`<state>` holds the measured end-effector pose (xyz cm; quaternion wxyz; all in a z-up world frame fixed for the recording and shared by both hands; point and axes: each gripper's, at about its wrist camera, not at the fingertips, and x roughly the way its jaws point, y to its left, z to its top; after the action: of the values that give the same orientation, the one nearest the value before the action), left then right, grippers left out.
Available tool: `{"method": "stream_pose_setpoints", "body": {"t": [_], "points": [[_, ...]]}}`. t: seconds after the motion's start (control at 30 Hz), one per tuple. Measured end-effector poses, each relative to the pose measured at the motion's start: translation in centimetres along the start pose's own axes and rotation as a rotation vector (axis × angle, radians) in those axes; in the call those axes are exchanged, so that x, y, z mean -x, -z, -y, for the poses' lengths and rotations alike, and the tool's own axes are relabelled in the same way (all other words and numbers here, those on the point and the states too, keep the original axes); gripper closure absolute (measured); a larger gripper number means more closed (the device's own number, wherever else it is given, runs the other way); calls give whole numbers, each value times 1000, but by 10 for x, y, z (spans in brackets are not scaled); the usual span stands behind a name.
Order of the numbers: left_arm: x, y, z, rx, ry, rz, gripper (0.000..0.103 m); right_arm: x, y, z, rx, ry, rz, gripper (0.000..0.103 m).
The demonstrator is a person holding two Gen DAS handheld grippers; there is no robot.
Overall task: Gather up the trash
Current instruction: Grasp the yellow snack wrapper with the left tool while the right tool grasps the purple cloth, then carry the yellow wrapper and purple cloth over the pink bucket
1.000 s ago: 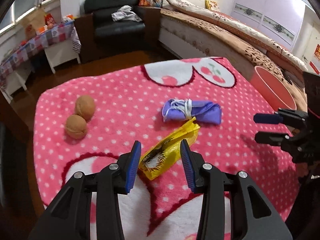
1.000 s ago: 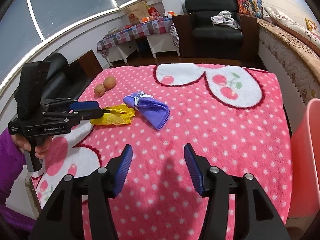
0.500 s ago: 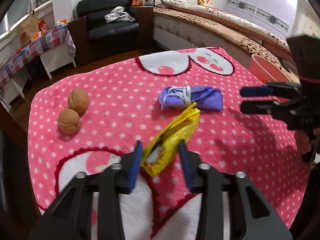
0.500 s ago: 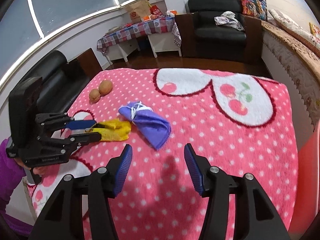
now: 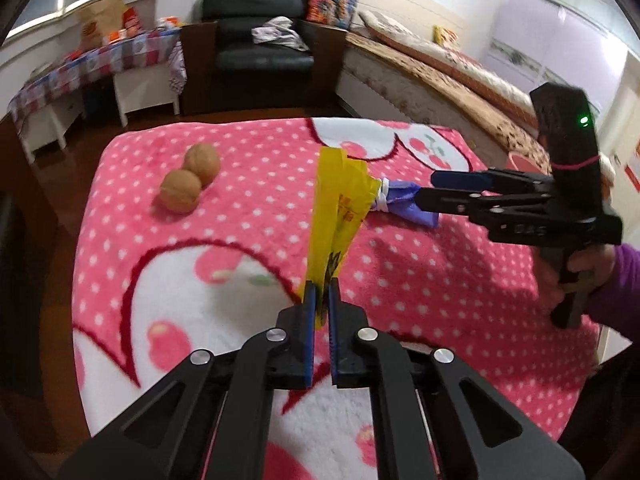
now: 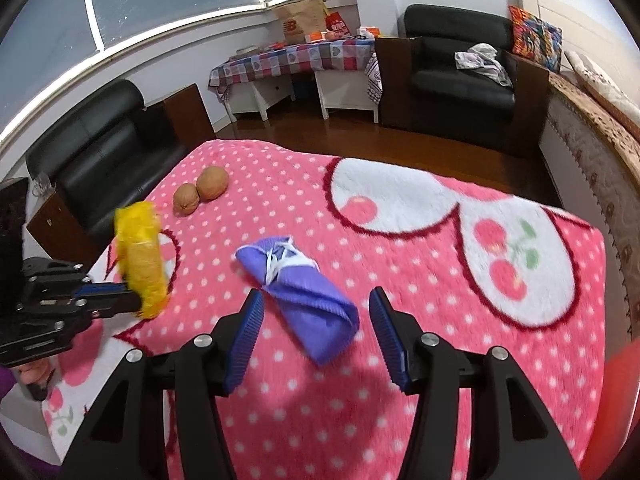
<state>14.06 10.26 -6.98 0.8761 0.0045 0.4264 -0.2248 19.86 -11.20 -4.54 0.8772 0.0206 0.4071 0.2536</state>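
Observation:
A yellow snack wrapper (image 5: pixel 340 208) stands up from my left gripper (image 5: pixel 320 292), which is shut on its lower end and holds it off the pink dotted blanket (image 5: pixel 248 216). In the right wrist view the wrapper (image 6: pixel 140 256) and the left gripper (image 6: pixel 132 300) show at the left. A purple cloth bundle (image 6: pixel 304 292) tied with white string lies on the blanket. My right gripper (image 6: pixel 316 300) is open, its blue pads either side of the bundle's near end without pressing it. In the left wrist view the right gripper (image 5: pixel 428 191) partly hides the bundle (image 5: pixel 404 200).
Two walnuts (image 6: pixel 202 192) lie side by side on the blanket's far left part. A red-pink bin (image 6: pixel 624 380) stands off the blanket's right edge. A black armchair (image 6: pixel 460 80), a checked side table (image 6: pixel 296 60) and a long sofa lie beyond. A hand in a purple sleeve (image 5: pixel 616 276) holds the right gripper.
My left jaws have closed on the yellow wrapper and raised it off the blanket. My right gripper has moved over to the purple bundle, which now lies between its pads.

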Motion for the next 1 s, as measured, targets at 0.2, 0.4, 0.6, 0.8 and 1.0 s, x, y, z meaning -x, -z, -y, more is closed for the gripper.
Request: {"method": "stream_pose_setpoints", "body": {"t": [0.2,0.4,0.6,0.8,1.0], "points": [[8,10,-1,90,6,17,98,-18,-4,-5,34,-13,-29,49],[11,15,-1,159,-2,39,98,-15,0,-9,35,-21,-34,68],[19,16,8,189,-4,63,98,6,12,-11,1,-35,-32,85],[26,16,24,201,13,79,98,42,31,-5,-86,-51,-6,87],[21,18,49,213,61,43,98,88,54,2,-99,34,27,87]]}}
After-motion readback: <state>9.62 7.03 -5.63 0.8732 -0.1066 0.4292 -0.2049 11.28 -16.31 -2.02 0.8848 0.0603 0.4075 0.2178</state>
